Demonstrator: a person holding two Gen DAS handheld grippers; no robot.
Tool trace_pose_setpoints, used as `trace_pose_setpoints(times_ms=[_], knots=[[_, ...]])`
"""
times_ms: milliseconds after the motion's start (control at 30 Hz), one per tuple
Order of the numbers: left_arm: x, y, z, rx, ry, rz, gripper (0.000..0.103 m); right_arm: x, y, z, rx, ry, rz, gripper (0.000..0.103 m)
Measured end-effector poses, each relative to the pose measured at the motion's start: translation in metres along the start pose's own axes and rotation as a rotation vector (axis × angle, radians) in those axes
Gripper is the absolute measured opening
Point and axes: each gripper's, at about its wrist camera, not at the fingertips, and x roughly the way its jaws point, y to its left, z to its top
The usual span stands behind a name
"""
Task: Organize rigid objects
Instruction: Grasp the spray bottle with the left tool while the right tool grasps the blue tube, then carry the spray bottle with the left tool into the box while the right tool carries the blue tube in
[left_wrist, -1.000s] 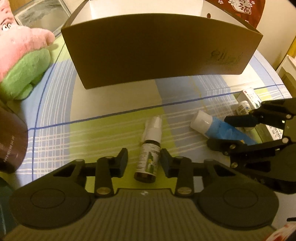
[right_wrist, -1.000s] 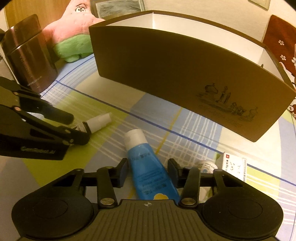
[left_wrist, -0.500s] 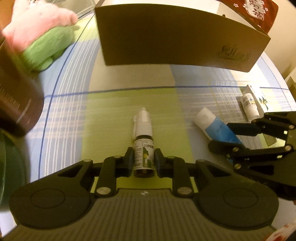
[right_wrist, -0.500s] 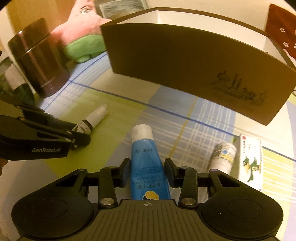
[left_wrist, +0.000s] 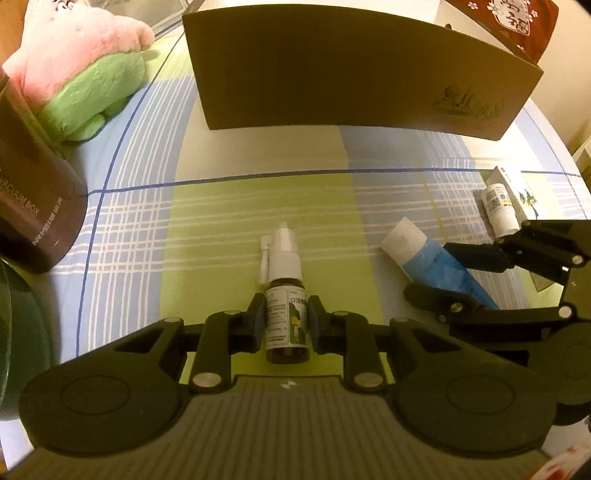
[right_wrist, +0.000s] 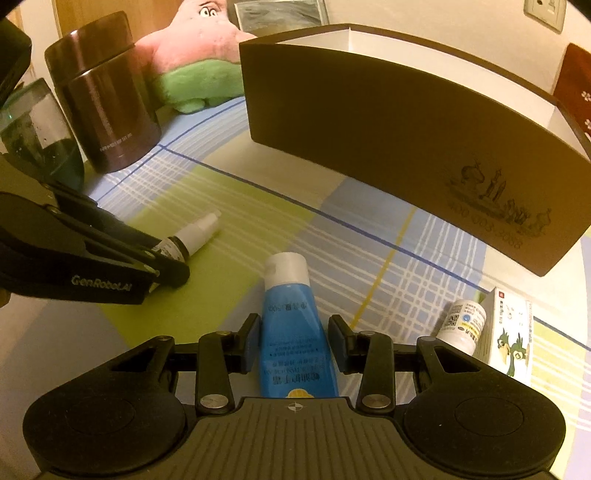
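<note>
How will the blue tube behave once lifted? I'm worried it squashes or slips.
The blue tube looks like soft plastic, so the right gripper may dent it. Its flat, wide body probably won't roll. The white cap end may droop slightly.

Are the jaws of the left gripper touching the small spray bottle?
Touching. The left wrist view shows the left gripper with both jaws pressed against the spray bottle, no gap.
</note>
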Motion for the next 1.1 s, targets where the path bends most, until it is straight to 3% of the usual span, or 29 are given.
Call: trace_pose_setpoints(times_ms=[267,433,833,1100], knots=[[-0.001,0.001,-0.001,0.004,0.002,-0.019,0.021,-0.004,-0.004,0.0,0.029,0.009,0.016,0.037],[-0.007,0.003,-0.003,0.002,-0.015,-0.028,0.021,-0.01,-0.018,0.002,0.129,0.02,0.058,0.037],[-0.045,-0.001,0.019,0.011,-0.123,-0.063,0.021,-0.051,-0.052,0.015,0.326,-0.074,0.11,0.037],[-0.027,0.0,0.008,0.011,-0.035,-0.07,0.021,-0.064,-0.059,0.014,0.37,-0.084,0.106,0.037]])
